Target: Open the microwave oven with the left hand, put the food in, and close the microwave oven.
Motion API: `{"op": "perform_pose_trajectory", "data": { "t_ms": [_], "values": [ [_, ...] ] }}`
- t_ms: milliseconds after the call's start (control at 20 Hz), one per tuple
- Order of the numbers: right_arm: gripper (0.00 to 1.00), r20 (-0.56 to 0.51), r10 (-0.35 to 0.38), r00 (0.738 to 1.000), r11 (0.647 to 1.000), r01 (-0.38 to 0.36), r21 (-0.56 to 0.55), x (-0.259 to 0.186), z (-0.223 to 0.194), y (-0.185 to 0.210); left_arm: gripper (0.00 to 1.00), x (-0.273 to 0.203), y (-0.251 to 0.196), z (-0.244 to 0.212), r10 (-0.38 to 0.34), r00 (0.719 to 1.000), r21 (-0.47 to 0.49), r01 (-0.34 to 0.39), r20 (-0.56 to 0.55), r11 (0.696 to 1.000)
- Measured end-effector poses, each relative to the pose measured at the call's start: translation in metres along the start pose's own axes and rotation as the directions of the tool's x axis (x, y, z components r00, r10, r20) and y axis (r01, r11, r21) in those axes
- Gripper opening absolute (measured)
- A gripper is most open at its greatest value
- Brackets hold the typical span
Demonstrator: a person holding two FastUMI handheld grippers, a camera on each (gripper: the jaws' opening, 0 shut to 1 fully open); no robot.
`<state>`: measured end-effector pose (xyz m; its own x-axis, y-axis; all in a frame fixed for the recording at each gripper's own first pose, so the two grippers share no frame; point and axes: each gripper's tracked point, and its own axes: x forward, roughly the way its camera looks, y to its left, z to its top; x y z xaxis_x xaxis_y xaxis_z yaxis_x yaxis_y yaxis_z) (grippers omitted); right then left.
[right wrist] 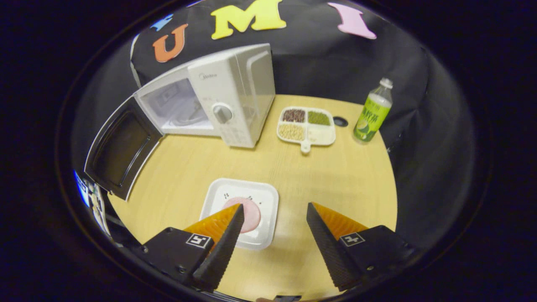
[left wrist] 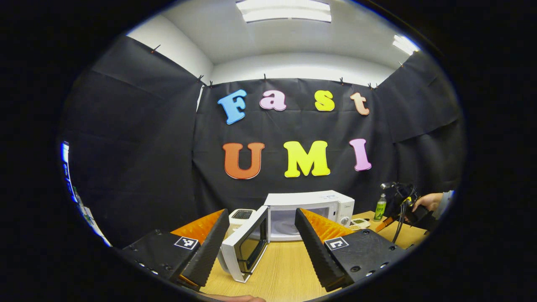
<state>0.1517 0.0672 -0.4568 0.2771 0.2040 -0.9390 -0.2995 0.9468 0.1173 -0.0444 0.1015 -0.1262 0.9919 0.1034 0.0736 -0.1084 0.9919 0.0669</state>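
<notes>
The white microwave oven point(left wrist: 310, 205) point(right wrist: 228, 96) stands at the back of the wooden table with its door point(left wrist: 245, 249) point(right wrist: 121, 149) swung wide open to the left, the cavity bare. My left gripper point(left wrist: 262, 216) is open, with the door's edge between its fingers but untouched. A white square plate point(right wrist: 260, 195) with a pink round food item point(right wrist: 251, 214) lies on the table in front. My right gripper point(right wrist: 275, 209) hovers open just above the plate's right edge. In the left gripper view the right gripper point(left wrist: 388, 222) appears far right, held by a hand.
A white divided dish point(right wrist: 306, 126) of beans and grains sits right of the microwave. A green-labelled bottle point(right wrist: 372, 112) point(left wrist: 380, 207) stands beyond it near the table's back right edge. A small white appliance point(left wrist: 241, 215) stands left of the microwave.
</notes>
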Motion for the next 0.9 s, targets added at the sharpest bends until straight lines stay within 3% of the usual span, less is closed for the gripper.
{"op": "perform_pose_trajectory", "data": {
  "t_ms": [50, 200, 400, 450, 500, 550, 600, 650, 700, 800, 900],
  "values": [
    [0.85, -0.076, 0.004, 0.997, 1.000, -0.002, 0.023, 0.008, -0.010, 0.000, 0.93, 0.003, -0.007, 0.003, -0.012, 1.000, -0.021, 0.012, 0.003, 1.000],
    [0.80, -0.209, 0.065, 0.976, 0.997, -0.054, 0.057, 0.037, -0.025, 0.010, 0.93, 0.020, -0.020, 0.006, -0.034, 0.999, -0.072, 0.034, 0.001, 0.997],
    [0.54, -0.280, 0.057, 0.958, 0.998, -0.048, 0.037, 0.057, -0.029, 0.003, 0.93, 0.037, -0.017, -0.002, -0.001, 1.000, -0.008, 0.001, -0.023, 1.000],
    [0.32, -0.298, 0.042, 0.954, 0.999, -0.034, 0.031, 0.058, -0.028, -0.003, 0.93, 0.041, -0.017, -0.005, 0.006, 0.999, 0.007, -0.005, -0.036, 1.000],
    [0.38, -0.324, 0.057, 0.944, 0.998, -0.050, 0.030, 0.060, -0.034, -0.001, 0.93, 0.043, -0.015, -0.008, 0.013, 0.999, 0.017, -0.013, -0.048, 1.000],
    [0.33, -0.345, 0.101, 0.933, 0.995, -0.089, 0.051, 0.059, -0.036, 0.005, 0.93, 0.046, -0.013, -0.010, 0.023, 0.998, 0.021, -0.021, -0.057, 1.000],
    [0.19, -0.366, 0.139, 0.920, 0.990, -0.119, 0.076, 0.061, -0.039, 0.011, 0.93, 0.048, -0.010, -0.012, 0.032, 0.997, 0.022, -0.030, -0.064, 0.999],
    [0.17, -0.398, 0.176, 0.900, 0.984, -0.153, 0.089, 0.065, -0.046, 0.016, 0.93, 0.049, -0.008, -0.014, 0.037, 0.997, 0.021, -0.035, -0.065, 0.999],
    [0.26, -0.374, 0.190, 0.908, 0.982, -0.171, 0.084, 0.069, -0.040, 0.013, 0.94, 0.050, -0.007, -0.014, 0.039, 0.997, 0.020, -0.038, -0.065, 0.999],
    [0.16, -0.376, 0.212, 0.902, 0.977, -0.196, 0.081, 0.067, -0.041, 0.011, 0.94, 0.053, -0.003, -0.019, 0.056, 0.996, 0.022, -0.054, -0.073, 0.998],
    [0.07, -0.328, 0.273, 0.904, 0.961, -0.270, 0.057, 0.070, -0.037, 0.013, 0.95, 0.055, 0.007, -0.020, 0.097, 0.992, 0.049, -0.093, -0.076, 0.994]
  ]
}}
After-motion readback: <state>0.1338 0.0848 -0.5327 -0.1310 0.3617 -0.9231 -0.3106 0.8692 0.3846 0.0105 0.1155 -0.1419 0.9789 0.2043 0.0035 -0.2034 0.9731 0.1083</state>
